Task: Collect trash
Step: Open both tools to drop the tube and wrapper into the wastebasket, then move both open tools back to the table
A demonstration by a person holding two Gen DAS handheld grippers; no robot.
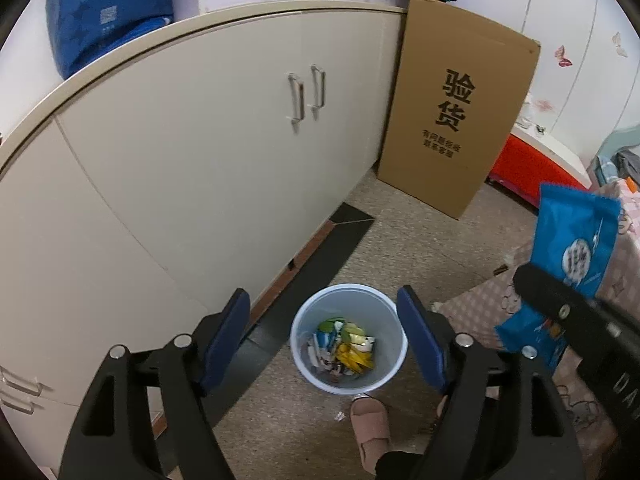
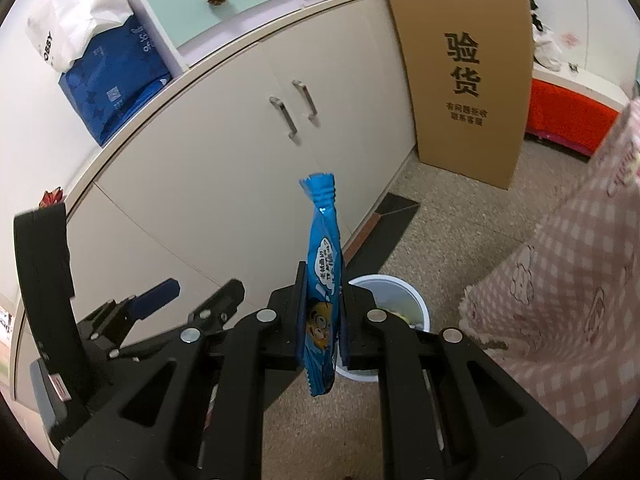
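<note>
A white trash bin [image 1: 316, 376] stands on the floor below, holding several crumpled wrappers [image 1: 346, 348] in yellow, green and white. My left gripper [image 1: 323, 300] hangs above the bin, open, with nothing between its blue pads [image 1: 224, 336]. My right gripper [image 2: 322, 280] is shut on a blue snack wrapper [image 2: 324, 236], which stands upright between the pads. The bin's rim [image 2: 420, 300] shows just behind that gripper. In the left wrist view the same blue wrapper [image 1: 576, 236] appears at the right, higher than the bin. The left gripper [image 2: 192, 294] also shows at the left of the right wrist view.
Cream cabinet doors [image 1: 200, 160] run along the left. A tall cardboard box [image 1: 456, 112] leans at their far end. A pink checked cloth [image 2: 560, 300] hangs on the right. A person's foot in a pink slipper [image 1: 372, 428] stands just in front of the bin.
</note>
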